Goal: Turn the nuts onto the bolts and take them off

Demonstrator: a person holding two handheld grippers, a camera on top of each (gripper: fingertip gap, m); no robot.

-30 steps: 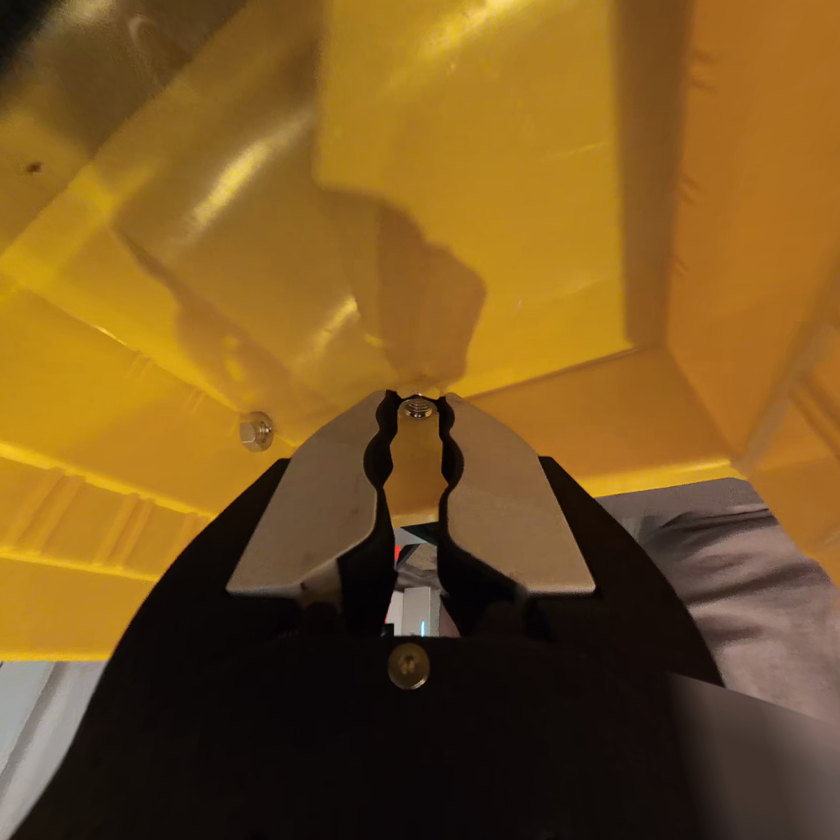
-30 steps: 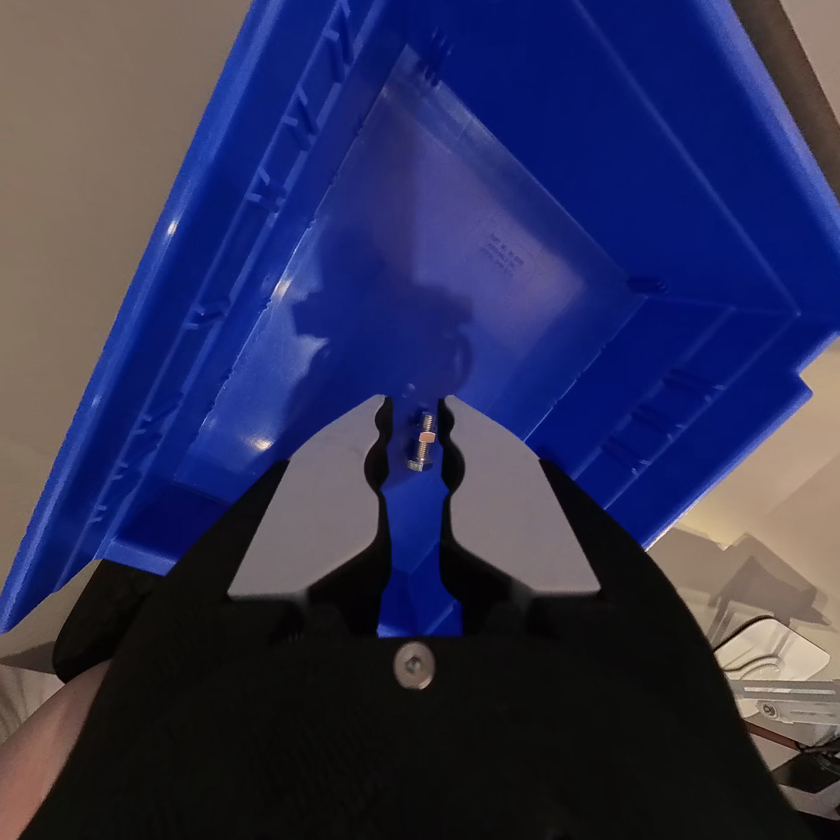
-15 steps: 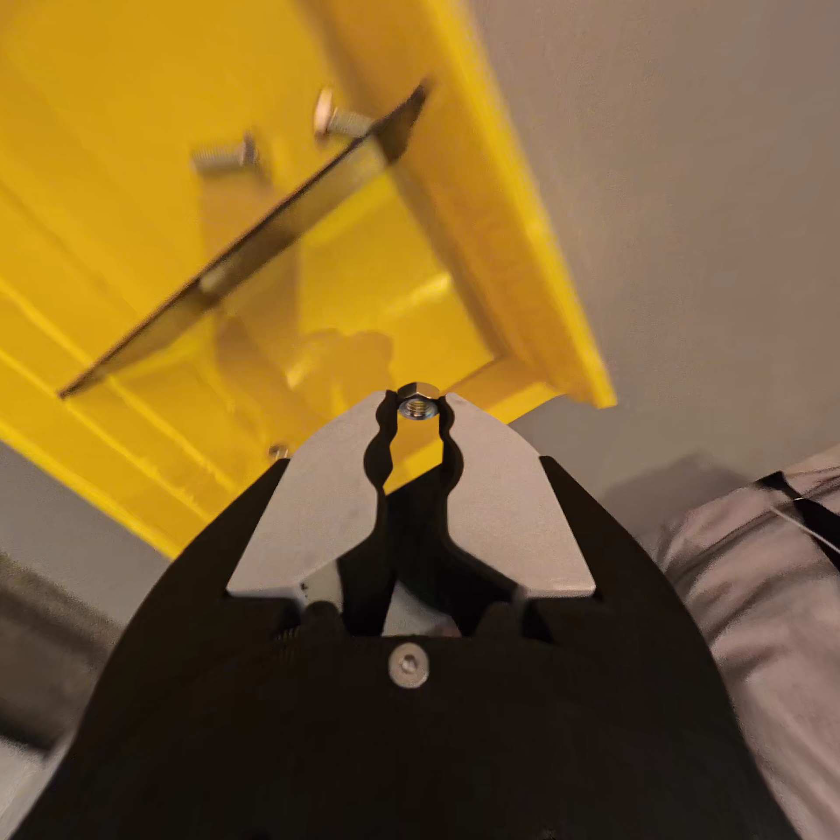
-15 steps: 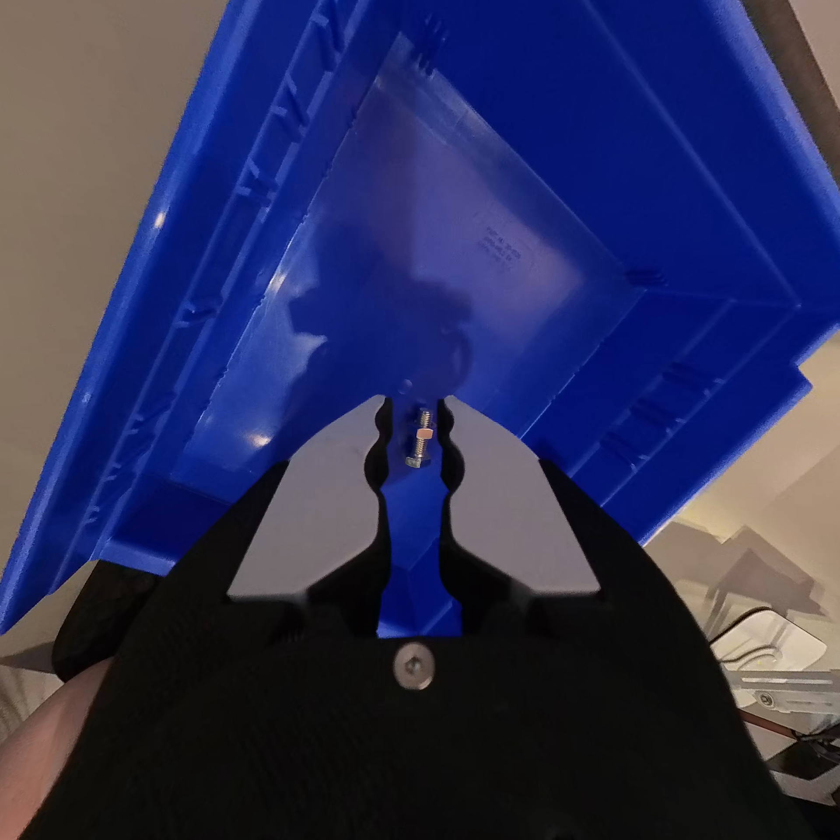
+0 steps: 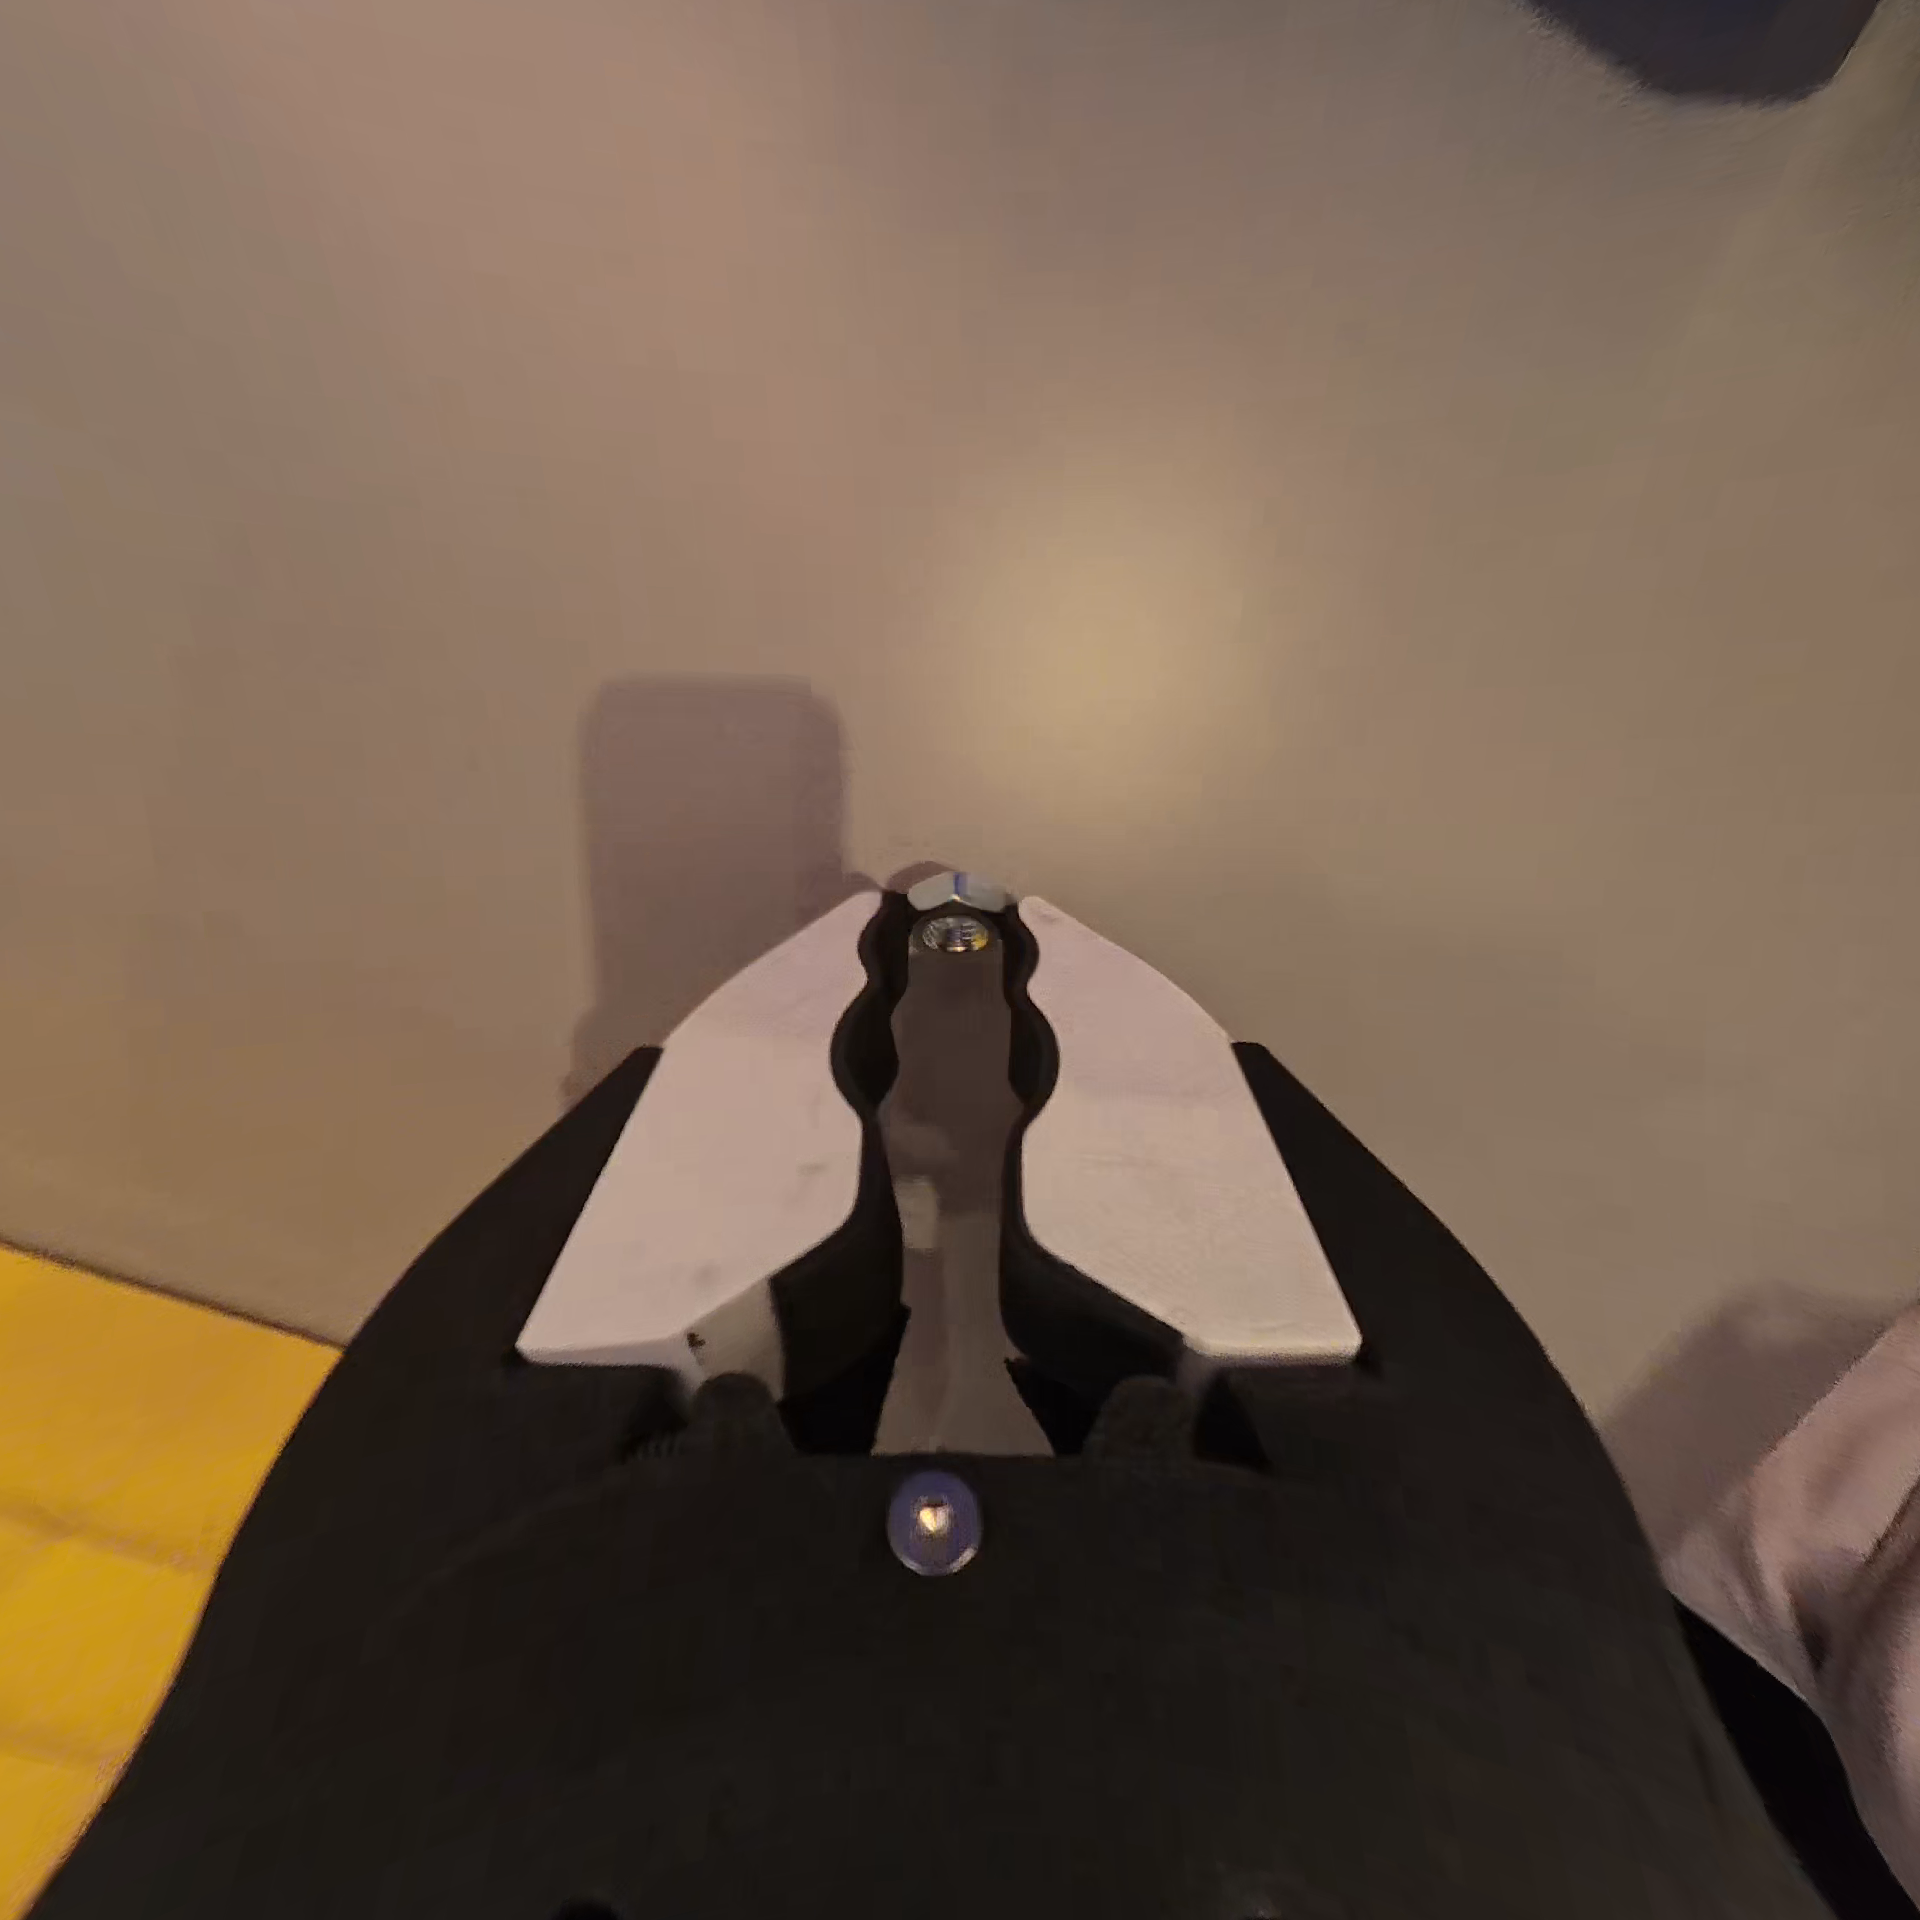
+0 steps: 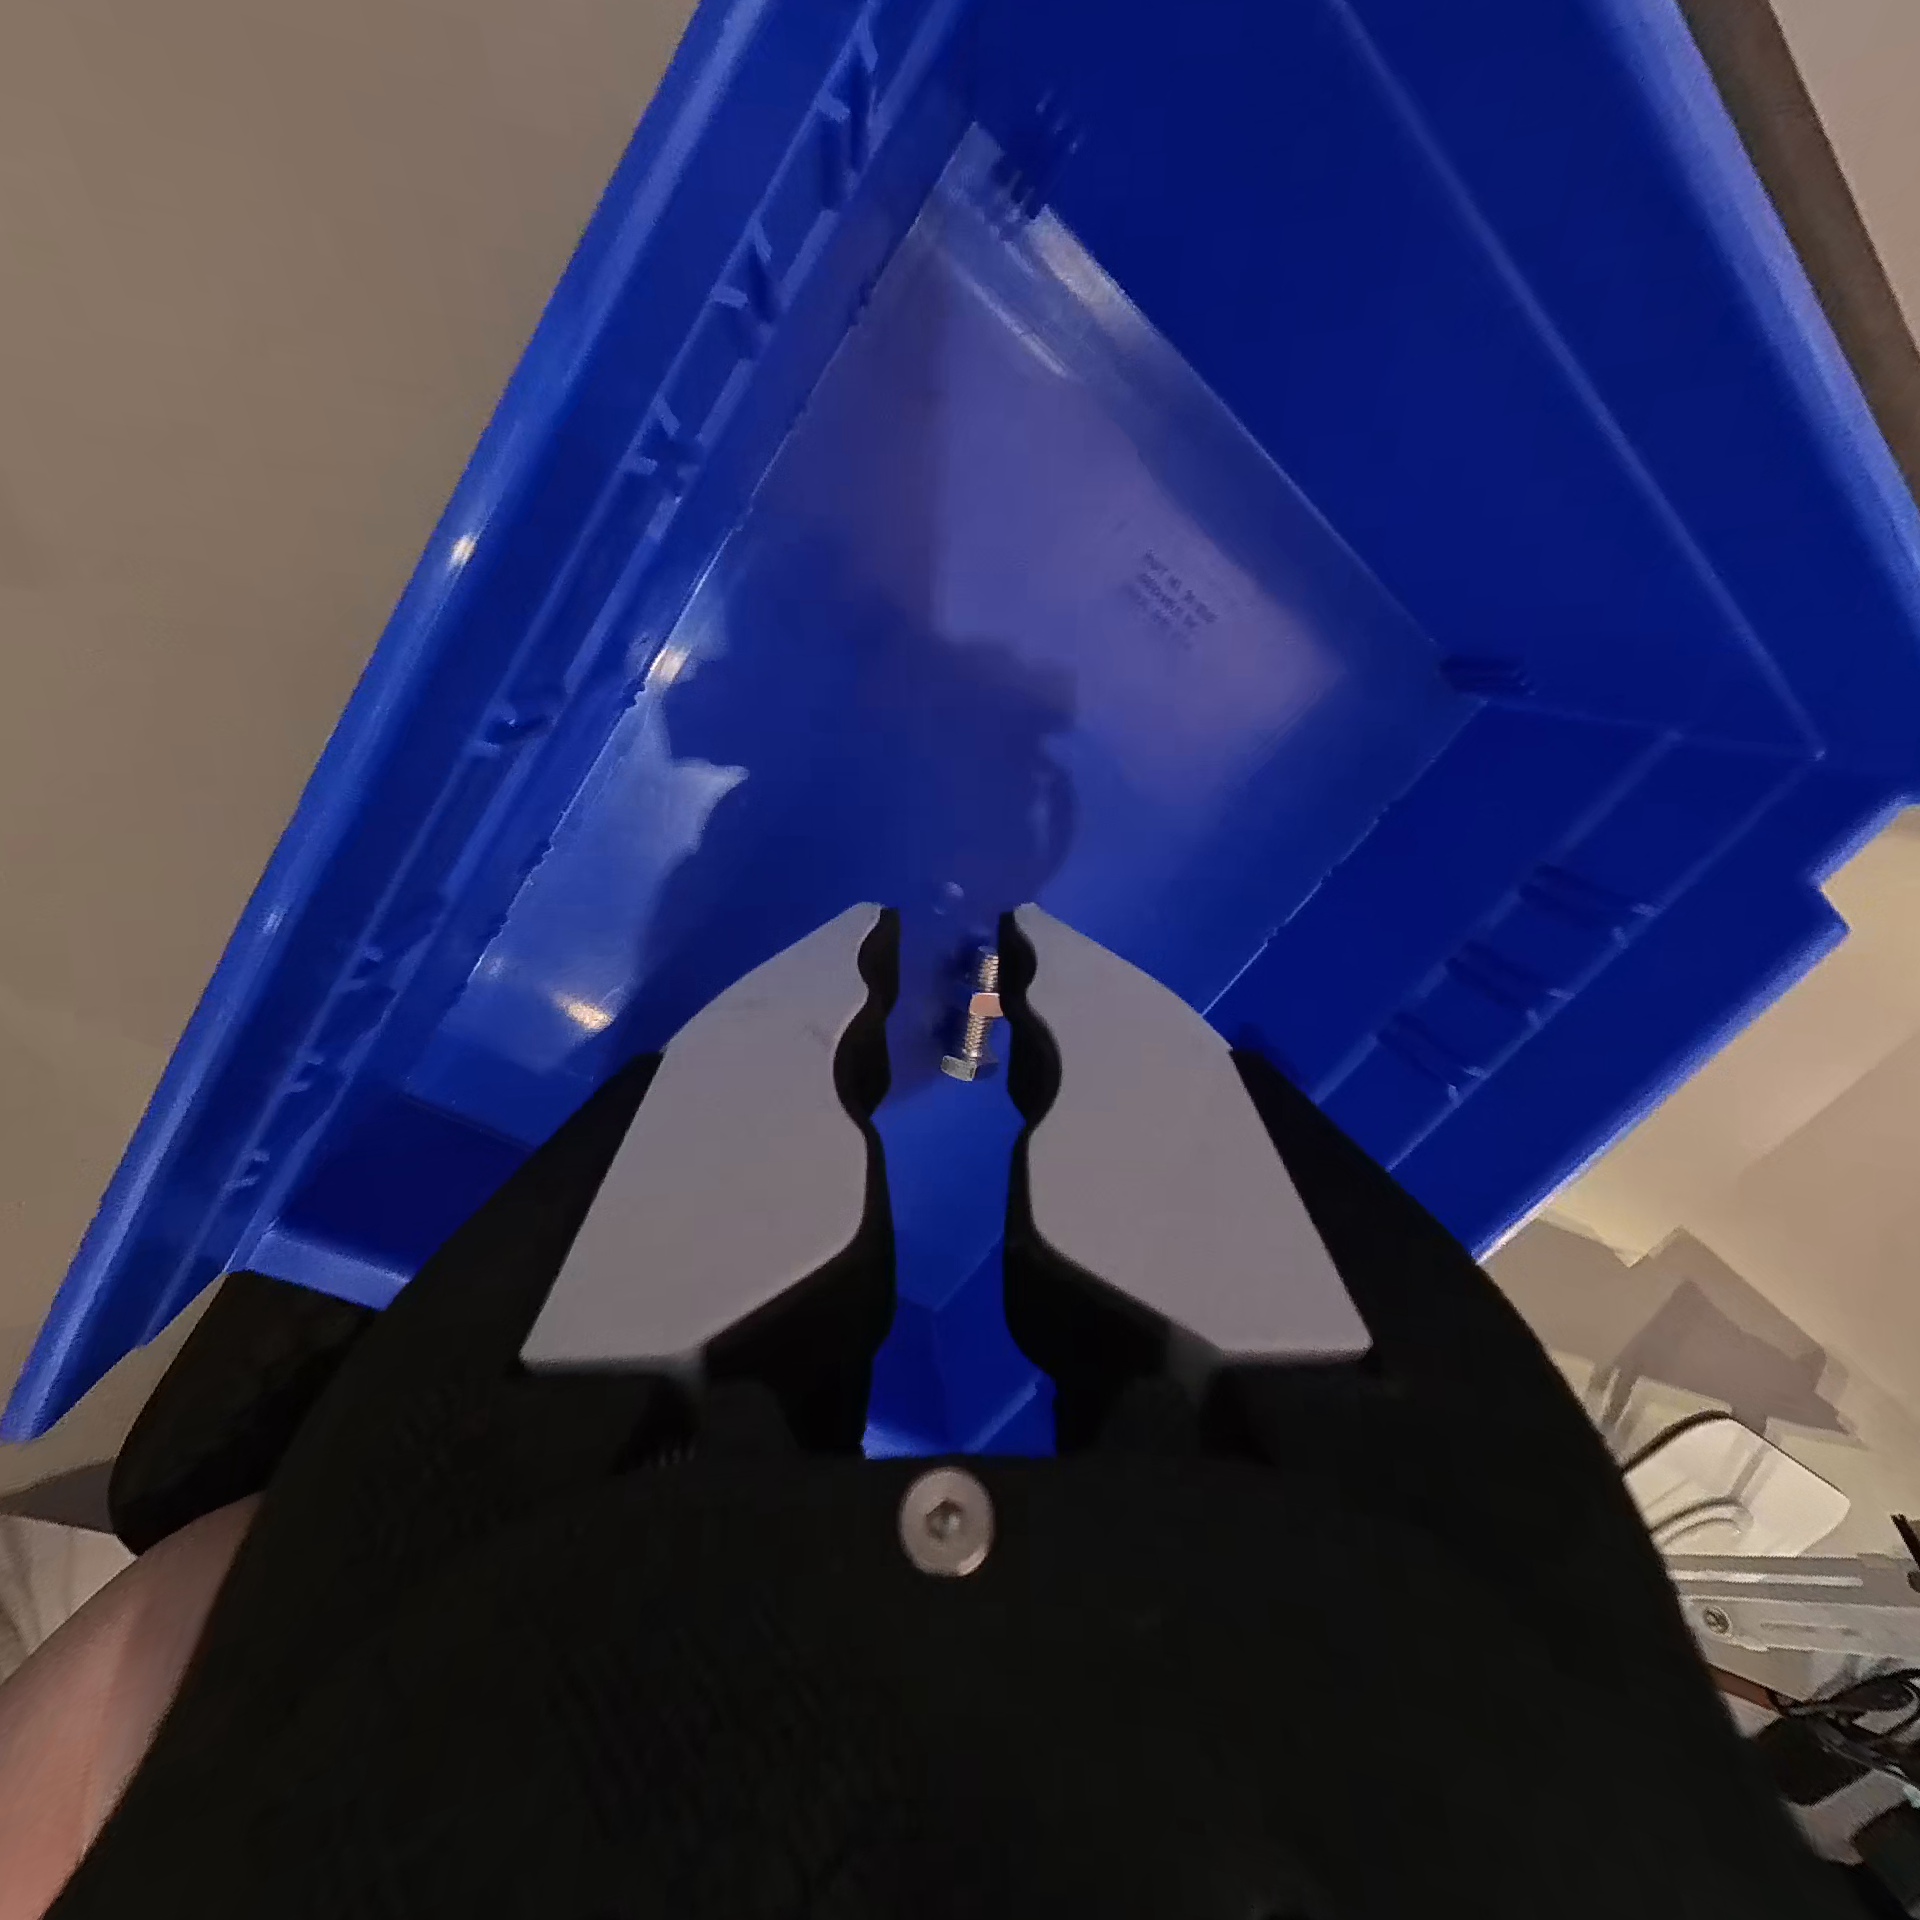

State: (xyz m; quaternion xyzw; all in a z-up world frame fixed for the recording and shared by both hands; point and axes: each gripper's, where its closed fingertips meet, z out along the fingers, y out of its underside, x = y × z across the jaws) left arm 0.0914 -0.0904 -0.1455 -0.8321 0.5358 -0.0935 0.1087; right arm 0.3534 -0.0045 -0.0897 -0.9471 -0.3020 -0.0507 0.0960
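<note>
In the left wrist view, a corner of the yellow bin (image 5: 94, 1455) shows at the low left edge, and the rest of the background is a plain beige table (image 5: 935, 416). The left gripper (image 5: 951, 914) is clenched on a loose hex nut (image 5: 954, 914), which sits right at the tips with its threaded hole facing the camera. No bolt is visible in this view, so this nut is not on any thread now.

In the right wrist view, the blue bin (image 6: 1455, 416) fills most of the picture, and a hand (image 6: 62, 1683) shows at the low left corner. The right gripper (image 6: 940, 925) is above the bin floor with its fingers apart. Between them I see a bolt (image 6: 971, 1023) with a second nut (image 6: 983, 1004) sitting about halfway along its thread. The bolt seems to lie on the bin floor and not to be pinched, because a gap stays on its left side; on the right side I cannot tell if it touches the finger.

My judgement is that the task is somewhere in the middle. One nut is free and held, one nut is on a bolt. What is left, probably, is to grasp the bolt and then either screw the held nut on or unscrew the fitted one. I cannot tell how many other pairs remain.
</note>
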